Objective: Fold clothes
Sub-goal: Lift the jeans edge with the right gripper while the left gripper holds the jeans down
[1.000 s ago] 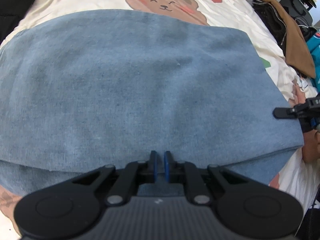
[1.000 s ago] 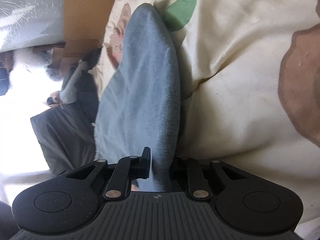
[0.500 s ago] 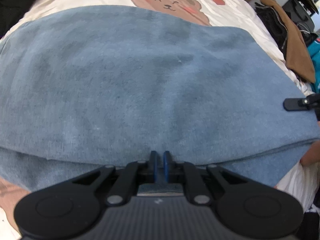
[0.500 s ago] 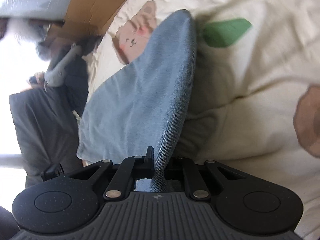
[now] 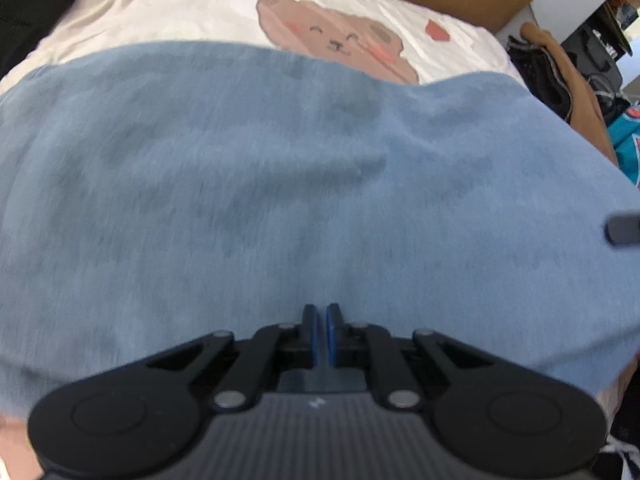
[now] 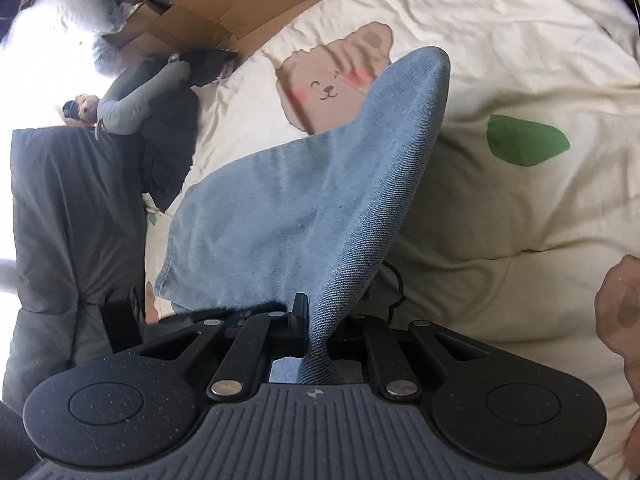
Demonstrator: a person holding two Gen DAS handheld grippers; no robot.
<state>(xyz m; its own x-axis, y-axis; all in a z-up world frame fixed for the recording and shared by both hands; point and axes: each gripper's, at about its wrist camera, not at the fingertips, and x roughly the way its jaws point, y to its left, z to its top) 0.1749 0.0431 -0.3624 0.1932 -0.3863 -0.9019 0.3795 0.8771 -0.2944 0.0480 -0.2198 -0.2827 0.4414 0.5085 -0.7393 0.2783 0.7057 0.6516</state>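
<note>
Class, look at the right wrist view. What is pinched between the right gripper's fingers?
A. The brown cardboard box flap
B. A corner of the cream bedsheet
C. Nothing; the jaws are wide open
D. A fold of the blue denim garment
D: the blue denim garment runs down as a narrow fold into the right gripper, whose jaws are closed on it above the cream bedsheet.

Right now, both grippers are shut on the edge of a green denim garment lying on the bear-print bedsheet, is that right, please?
Not quite: the denim garment is blue, not green, as the right wrist view shows plainly. The rest holds: the left gripper and the right gripper are both shut on its edge over the bear-print bedsheet.
</note>
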